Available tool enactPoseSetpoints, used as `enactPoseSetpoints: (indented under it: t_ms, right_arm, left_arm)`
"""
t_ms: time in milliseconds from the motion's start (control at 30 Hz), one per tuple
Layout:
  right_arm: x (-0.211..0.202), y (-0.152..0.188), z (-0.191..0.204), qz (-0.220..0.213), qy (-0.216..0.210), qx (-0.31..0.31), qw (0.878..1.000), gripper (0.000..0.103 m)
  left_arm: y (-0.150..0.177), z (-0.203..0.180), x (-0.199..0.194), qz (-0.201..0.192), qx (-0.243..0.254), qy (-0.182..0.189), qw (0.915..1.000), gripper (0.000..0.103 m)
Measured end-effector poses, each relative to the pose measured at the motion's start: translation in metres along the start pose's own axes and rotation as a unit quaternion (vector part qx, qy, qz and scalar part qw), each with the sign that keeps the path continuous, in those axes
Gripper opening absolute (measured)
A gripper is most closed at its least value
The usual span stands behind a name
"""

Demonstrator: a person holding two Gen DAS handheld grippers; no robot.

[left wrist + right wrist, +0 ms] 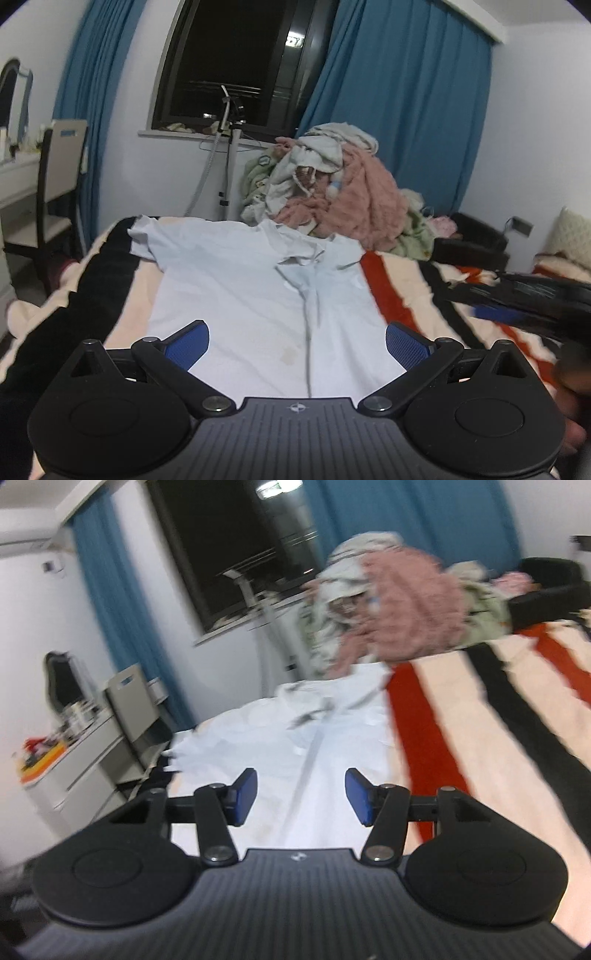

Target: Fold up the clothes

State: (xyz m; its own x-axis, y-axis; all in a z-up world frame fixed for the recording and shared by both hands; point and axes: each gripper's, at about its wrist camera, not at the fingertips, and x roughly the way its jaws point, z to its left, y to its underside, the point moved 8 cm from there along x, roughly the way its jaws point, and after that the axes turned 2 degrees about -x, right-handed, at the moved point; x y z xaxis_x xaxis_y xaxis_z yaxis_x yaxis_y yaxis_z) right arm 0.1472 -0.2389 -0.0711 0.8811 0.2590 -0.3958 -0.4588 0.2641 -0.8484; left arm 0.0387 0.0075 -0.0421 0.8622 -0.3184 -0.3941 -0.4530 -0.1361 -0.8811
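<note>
Directly ahead of left tool: pale blue shirt spread flat on striped bed, collar at far end. Left tool released, fingers spread wide. Right tool likewise released, empty, over same shirt. Beyond collar: heaped clothes pile.

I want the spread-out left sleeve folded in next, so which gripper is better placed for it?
Probably left. The left gripper is open over the white shirt, with that sleeve ahead on its side. The right gripper, also open, sits nearer the striped blanket.
</note>
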Motion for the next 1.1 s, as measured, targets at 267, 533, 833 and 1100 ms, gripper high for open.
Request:
enactPoseSetpoints:
  t_ms: [267, 533, 833, 1100]
  right_arm:
    - [0.182, -0.024, -0.008, 0.041, -0.006, -0.016, 0.999, 0.056]
    - [0.345, -0.040, -0.044, 0.062, 0.043, -0.073, 0.994, 0.050]
    - [0.421, -0.065, -0.008, 0.068, 0.010, -0.146, 0.987, 0.026]
    - [0.400, -0.107, 0.017, 0.006, -0.006, -0.109, 0.994, 0.051]
  left_arm:
    - [-0.005, 0.027, 0.019, -0.009, -0.045, 0.003, 0.9989, 0.103]
    - [0.010, 0.059, 0.110, 0.038, -0.083, -0.021, 0.9956, 0.103]
    - [0.026, 0.085, 0.174, 0.058, -0.086, -0.049, 0.9934, 0.103]
    - [0.017, 0.093, 0.164, 0.046, -0.095, -0.060, 0.9926, 0.103]
